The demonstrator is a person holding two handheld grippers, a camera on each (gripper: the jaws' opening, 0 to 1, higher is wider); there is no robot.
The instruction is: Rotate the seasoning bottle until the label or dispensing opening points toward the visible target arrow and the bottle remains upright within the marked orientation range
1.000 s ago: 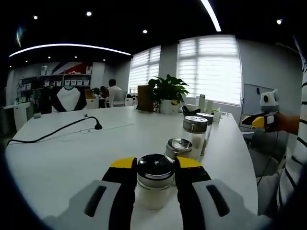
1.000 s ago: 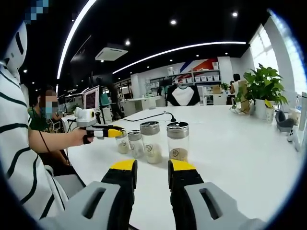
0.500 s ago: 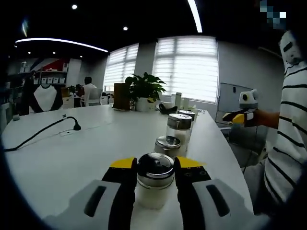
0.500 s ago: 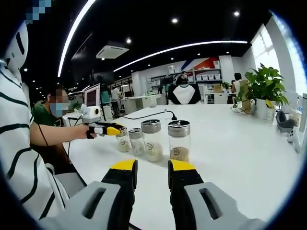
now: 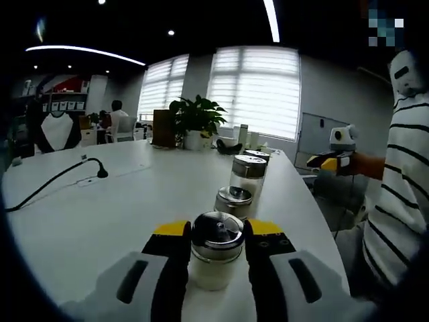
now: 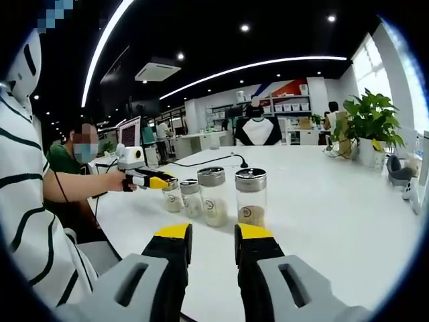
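Observation:
A small glass seasoning bottle (image 5: 216,268) with a chrome lid and pale powder stands upright on the white table (image 5: 100,215). My left gripper (image 5: 214,231) is shut on it, one yellow-tipped jaw on each side. Beyond it stand a short bottle (image 5: 232,200) and a taller bottle (image 5: 249,176) in a row. In the right gripper view the row of bottles runs from the tallest pair (image 6: 249,196) (image 6: 212,196) to the held one (image 6: 171,196), where the left gripper (image 6: 151,180) reaches in from the left. My right gripper (image 6: 211,235) hovers open in front of the row, nothing between its jaws.
A black power cable (image 5: 60,184) lies across the far left of the table. A potted plant (image 5: 196,117) and small items stand at the far end. The table edge (image 5: 315,221) runs along the right, beside the person's striped sleeve (image 5: 395,201). A seated person (image 6: 67,168) is at the left.
The left gripper view has swung, so the room slid leftward while the bottle stayed clamped between its jaws. The right gripper has held its place.

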